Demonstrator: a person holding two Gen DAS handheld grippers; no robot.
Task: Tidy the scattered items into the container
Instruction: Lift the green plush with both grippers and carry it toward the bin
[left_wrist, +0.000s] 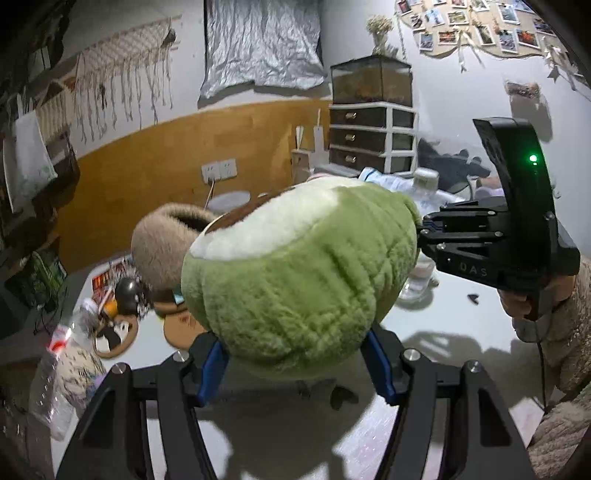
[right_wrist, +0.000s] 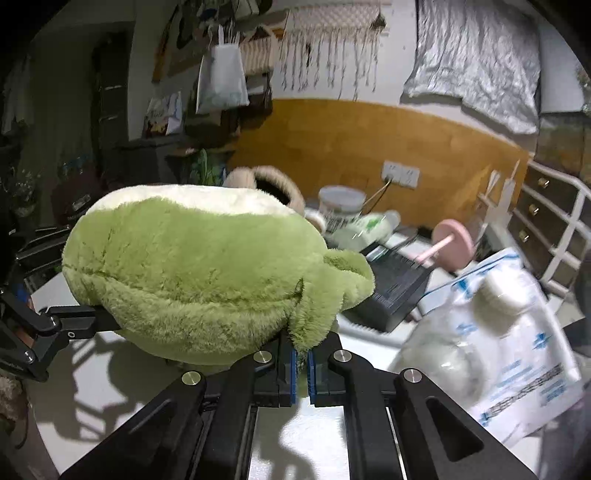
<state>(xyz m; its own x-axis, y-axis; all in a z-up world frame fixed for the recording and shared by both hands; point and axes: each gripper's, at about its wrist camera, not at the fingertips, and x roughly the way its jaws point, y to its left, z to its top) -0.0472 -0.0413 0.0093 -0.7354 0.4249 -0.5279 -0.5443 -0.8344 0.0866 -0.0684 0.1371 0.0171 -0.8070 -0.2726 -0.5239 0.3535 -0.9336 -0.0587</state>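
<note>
Green plush (left_wrist: 295, 266) is light and squishy: left gripper (left_wrist: 295, 363) hugs its body, right gripper (right_wrist: 303, 363) is pinched on a floppy limb; body's safer.

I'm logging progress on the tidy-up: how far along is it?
Nothing looks put away yet. In hand: the green plush toy is held above the table, the left gripper spread around its body and the right gripper pinching a fold. Left: the plastic bottle, coasters and plastic bag remain out.
</note>
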